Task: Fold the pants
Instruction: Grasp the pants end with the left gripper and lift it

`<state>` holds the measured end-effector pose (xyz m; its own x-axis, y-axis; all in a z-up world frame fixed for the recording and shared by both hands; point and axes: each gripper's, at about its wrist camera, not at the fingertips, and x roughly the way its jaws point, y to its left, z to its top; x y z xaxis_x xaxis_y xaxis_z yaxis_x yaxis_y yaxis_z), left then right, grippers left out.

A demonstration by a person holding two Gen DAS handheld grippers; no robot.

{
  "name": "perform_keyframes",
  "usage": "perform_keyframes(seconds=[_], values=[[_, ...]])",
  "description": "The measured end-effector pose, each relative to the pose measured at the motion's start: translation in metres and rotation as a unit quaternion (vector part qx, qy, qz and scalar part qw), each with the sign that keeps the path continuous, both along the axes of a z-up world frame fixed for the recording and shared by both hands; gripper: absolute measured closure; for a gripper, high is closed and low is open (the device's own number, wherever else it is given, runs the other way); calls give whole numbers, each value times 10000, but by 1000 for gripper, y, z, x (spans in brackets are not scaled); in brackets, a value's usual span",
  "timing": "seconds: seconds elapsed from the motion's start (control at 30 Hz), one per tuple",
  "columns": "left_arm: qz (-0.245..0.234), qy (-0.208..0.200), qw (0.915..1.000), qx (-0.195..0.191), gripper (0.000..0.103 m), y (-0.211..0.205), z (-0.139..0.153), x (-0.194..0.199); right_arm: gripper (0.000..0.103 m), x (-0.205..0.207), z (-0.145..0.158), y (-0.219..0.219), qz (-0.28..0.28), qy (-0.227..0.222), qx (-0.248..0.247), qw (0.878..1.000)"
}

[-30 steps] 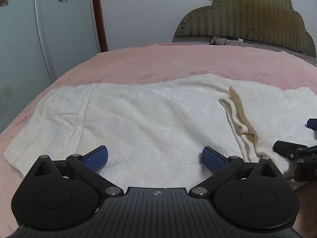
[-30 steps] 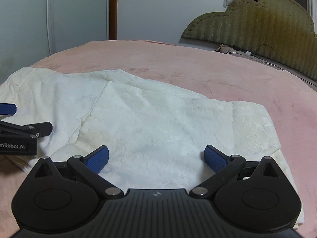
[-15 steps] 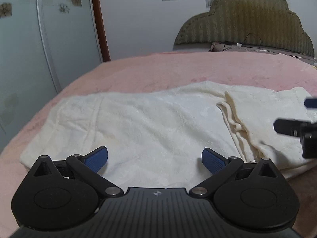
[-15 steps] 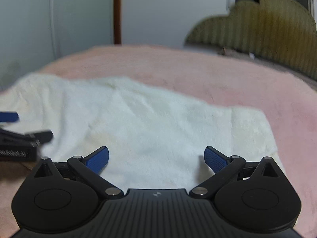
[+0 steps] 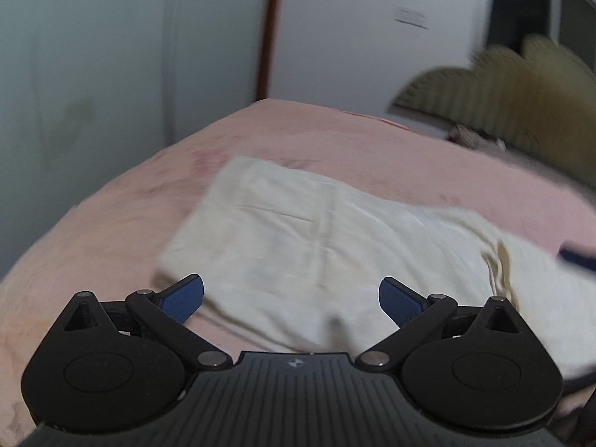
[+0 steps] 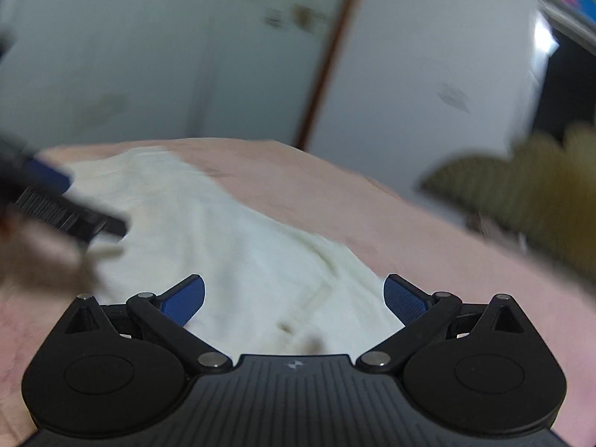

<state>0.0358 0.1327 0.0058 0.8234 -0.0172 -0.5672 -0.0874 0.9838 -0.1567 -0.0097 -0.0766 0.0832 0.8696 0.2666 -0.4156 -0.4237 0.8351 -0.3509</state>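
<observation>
While both views blur, this much can be listed. Left gripper [image 5: 291, 294]: blue pads spread wide, nothing between them, poised above the near edge of the cream-white fabric pants [image 5: 327, 253]. Pants: lying flat on the pink bedspread [image 5: 111, 231], a doubled-over bunch toward their right end; folding looks barely begun, with most folds left to make. Right gripper [image 6: 294, 296]: likewise wide apart and empty, over the cloth. Padded olive headboard [image 6: 529, 193]: far right, well apart.
</observation>
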Motion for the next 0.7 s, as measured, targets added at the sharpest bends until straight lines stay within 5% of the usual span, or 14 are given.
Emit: perform_keyframes(seconds=[0.17, 0.33, 0.7], values=[[199, 350, 9858, -1630, 1, 58, -2, -4, 0, -16, -17, 64, 998, -167, -701, 9924], [-123, 729, 9485, -3079, 1, 74, -29, 4, 0, -15, -37, 97, 977, -638, -1620, 9799], [280, 371, 8943, -4451, 0, 92, -49, 34, 0, 24, -35, 135, 588, -1059, -1420, 9824]])
